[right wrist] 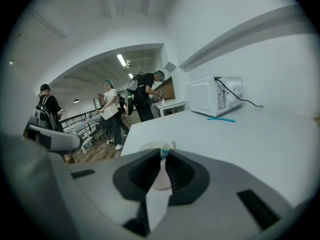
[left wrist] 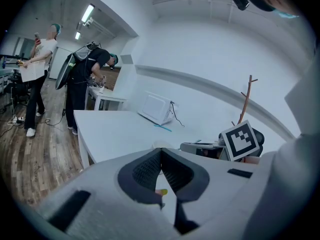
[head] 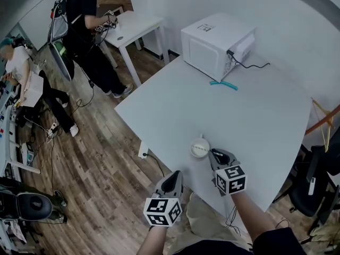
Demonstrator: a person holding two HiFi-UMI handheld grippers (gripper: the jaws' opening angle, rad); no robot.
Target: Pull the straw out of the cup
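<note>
Head view: cup [head: 200, 147] stood low centre on the worktop [head: 249, 116]; my right gripper [head: 214, 153] just beside it, left gripper [head: 172, 180] lower left, apart.
Left gripper view: fingers [left wrist: 145, 171] were closed, empty, probably spare.
Right gripper view: fingers [right wrist: 142, 171] pinched the straw [right wrist: 164, 151] at frame centre, not yet out of the cup, likely readied for pulling.
</note>
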